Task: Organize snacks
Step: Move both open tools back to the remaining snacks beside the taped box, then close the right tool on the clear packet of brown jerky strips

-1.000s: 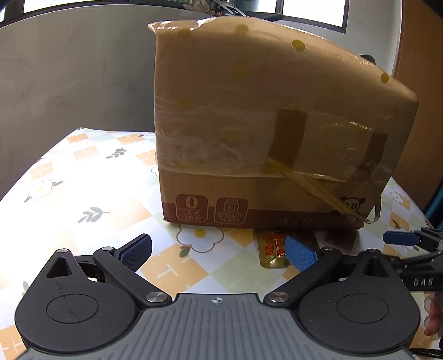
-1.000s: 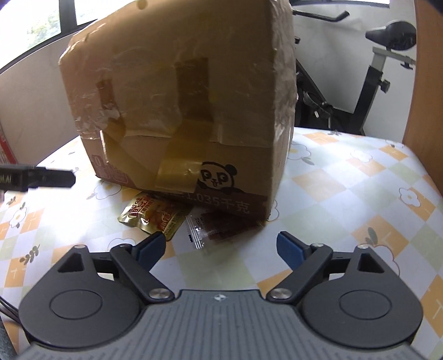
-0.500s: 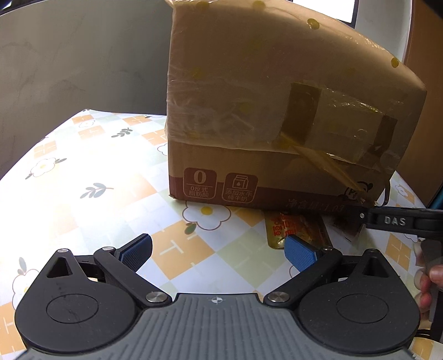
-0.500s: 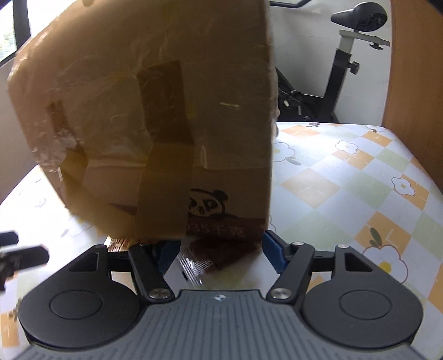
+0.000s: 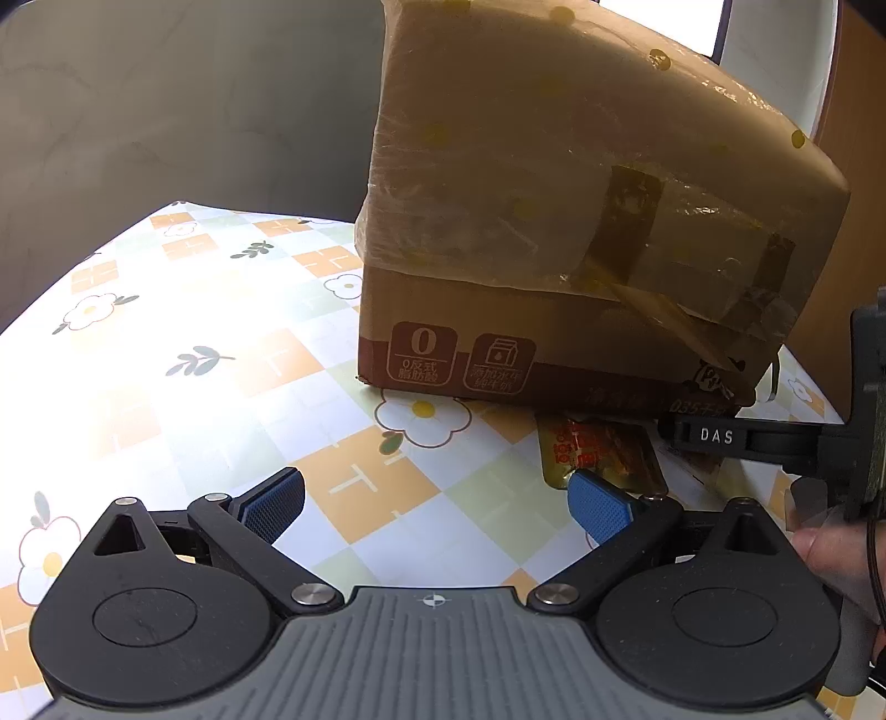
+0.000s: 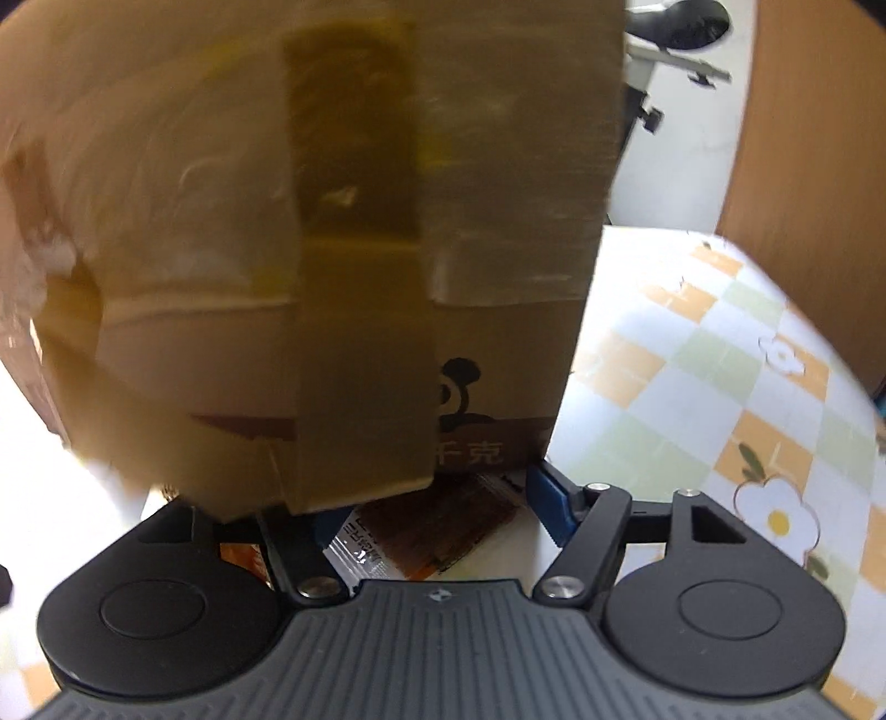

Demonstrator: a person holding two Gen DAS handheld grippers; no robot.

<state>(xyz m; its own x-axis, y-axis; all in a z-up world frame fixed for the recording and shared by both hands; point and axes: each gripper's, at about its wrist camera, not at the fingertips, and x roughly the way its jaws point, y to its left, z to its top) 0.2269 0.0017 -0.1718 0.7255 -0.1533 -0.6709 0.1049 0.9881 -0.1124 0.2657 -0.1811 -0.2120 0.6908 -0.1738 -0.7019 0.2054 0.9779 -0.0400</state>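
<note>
A big taped cardboard box (image 5: 581, 221) stands on the flowered tablecloth; it fills the right wrist view (image 6: 332, 249). A gold snack packet (image 5: 601, 451) lies at its foot, beside my left gripper's right fingertip. My left gripper (image 5: 437, 507) is open and empty, short of the box. A clear packet of dark snack strips (image 6: 437, 526) lies between the open fingers of my right gripper (image 6: 437, 509), right at the box's base. A hanging tape flap hides its left fingertip. The right gripper's finger (image 5: 720, 437) reaches in from the right in the left wrist view.
The tablecloth (image 5: 194, 360) stretches bare to the left of the box, and to its right (image 6: 720, 387) as well. An exercise bike (image 6: 675, 33) stands behind the table. A brown wooden panel (image 6: 819, 166) is at the right.
My right gripper has moved forward to the box's base, now straddling the clear snack packet. My left gripper has shifted slightly closer and left; its fingers stay open.
</note>
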